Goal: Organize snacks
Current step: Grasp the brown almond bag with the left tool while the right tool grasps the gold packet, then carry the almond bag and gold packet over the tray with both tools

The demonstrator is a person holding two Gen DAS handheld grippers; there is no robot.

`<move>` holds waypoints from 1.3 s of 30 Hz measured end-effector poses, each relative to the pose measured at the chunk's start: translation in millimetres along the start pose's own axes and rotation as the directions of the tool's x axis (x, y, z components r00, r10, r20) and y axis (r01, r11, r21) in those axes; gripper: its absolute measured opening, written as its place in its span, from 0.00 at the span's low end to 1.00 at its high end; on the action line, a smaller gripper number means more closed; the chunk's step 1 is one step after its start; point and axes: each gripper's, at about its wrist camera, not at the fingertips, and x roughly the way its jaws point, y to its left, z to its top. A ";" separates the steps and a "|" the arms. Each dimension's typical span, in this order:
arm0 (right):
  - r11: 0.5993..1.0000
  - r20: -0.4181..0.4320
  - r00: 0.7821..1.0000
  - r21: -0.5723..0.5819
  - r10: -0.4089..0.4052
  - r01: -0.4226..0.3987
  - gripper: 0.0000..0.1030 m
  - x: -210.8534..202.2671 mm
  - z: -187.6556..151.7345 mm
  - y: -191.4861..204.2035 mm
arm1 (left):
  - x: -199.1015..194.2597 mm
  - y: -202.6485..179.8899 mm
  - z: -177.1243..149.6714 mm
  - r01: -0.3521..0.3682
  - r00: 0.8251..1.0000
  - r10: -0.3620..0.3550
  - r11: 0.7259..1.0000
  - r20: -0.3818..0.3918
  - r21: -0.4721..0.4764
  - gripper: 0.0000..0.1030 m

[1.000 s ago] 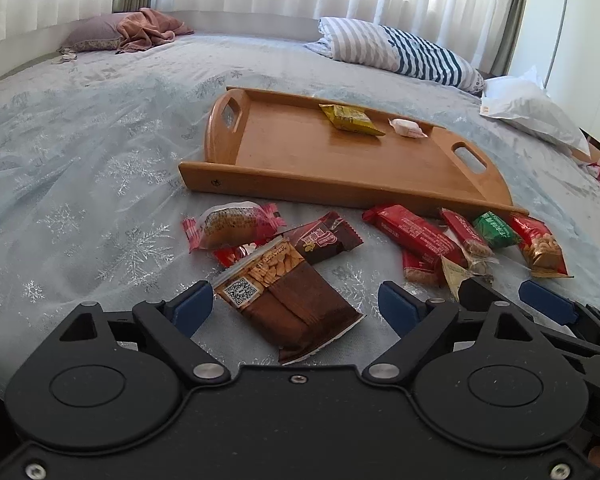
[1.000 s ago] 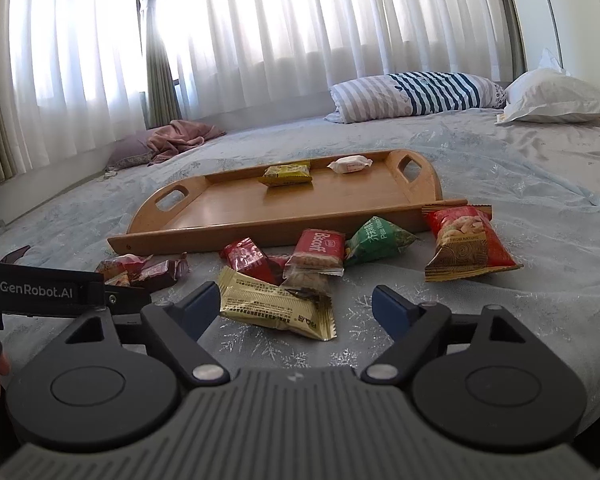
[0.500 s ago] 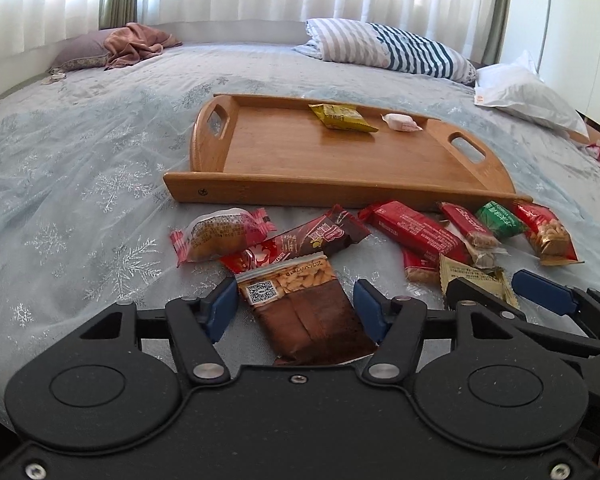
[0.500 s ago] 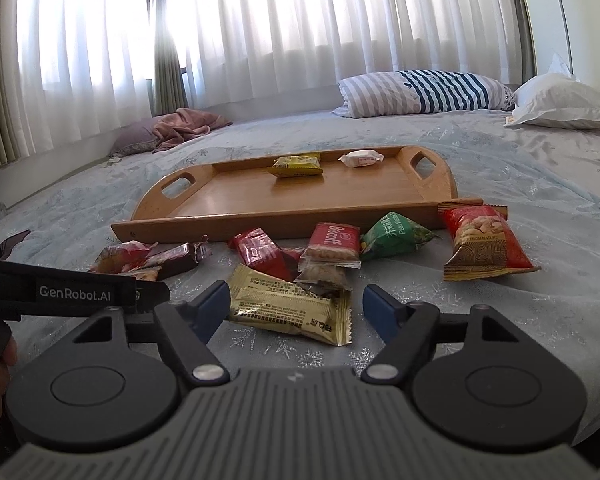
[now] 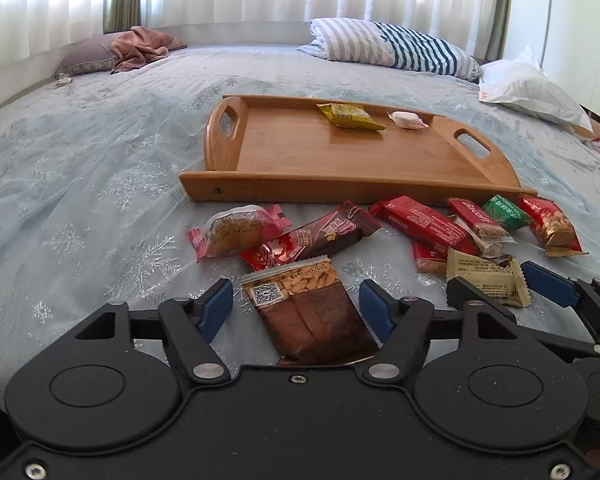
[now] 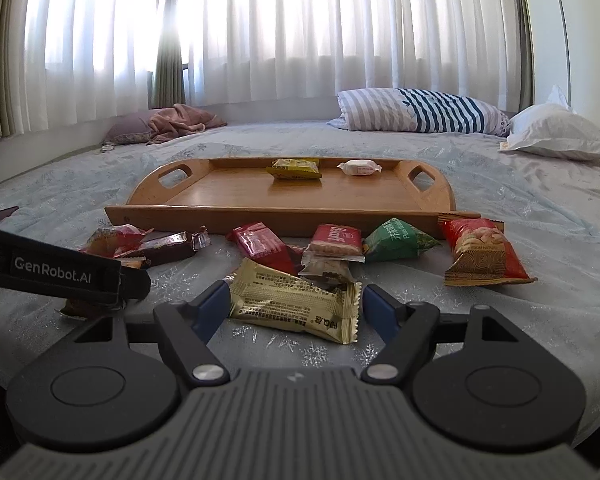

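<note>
1. Since a second ago both your grippers have narrowed around their targets. The left gripper had its blue pads spread wide of the brown peanut packet; now they sit just beside its edges. The right gripper has closed in likewise on the beige packet.
2. Jaw state: both pairs stand apart, not yet clamped. A gap shows on each side of the brown packet. The right pads look very near the beige wrapper's ends; contact I cannot tell.
3. The relation that matters: the brown packet lies between your left pads, long axis running away from the camera, so the pads close across its short width. The beige packet lies crosswise between the right pads, slightly slanted, so they close along its length. I judge that wrapper may buckle.
4. Each hand is nearest its own packet; no crossing needed.
5. Beyond the jaws, the loose snacks lie in a row on the bed, just short of the wooden tray. Its near wall must be cleared by any lift.
6. The tray already holds a yellow packet and a small white sweet at its far edge; most of its floor is bare.
7. Surface: a soft, pale blue bedspread, likely to give under pressing. Striped pillow, white pillow and sheer curtains behind.
</note>
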 end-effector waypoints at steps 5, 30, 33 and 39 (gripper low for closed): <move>1.000 0.008 1.000 -0.019 -0.024 0.024 0.82 -0.9 -1.8 2.5 | 0.0 -2.5 -4.2 -0.008 1.000 0.008 1.000 -0.012 0.002 0.72; 0.999 0.054 0.998 -0.035 -0.023 0.025 0.28 -16.0 6.0 0.6 | -15.6 -10.5 13.4 0.038 0.999 -0.038 0.998 0.014 0.045 0.44; 1.000 0.061 0.998 -0.019 -0.010 0.011 0.24 -19.3 10.3 -1.8 | -16.6 -9.9 19.2 0.038 0.999 -0.039 0.998 0.024 0.046 0.44; 0.999 0.106 0.994 0.039 -0.030 0.026 0.16 -27.8 20.2 -10.6 | -14.7 -7.6 32.1 0.033 0.998 -0.035 0.998 0.050 0.053 0.44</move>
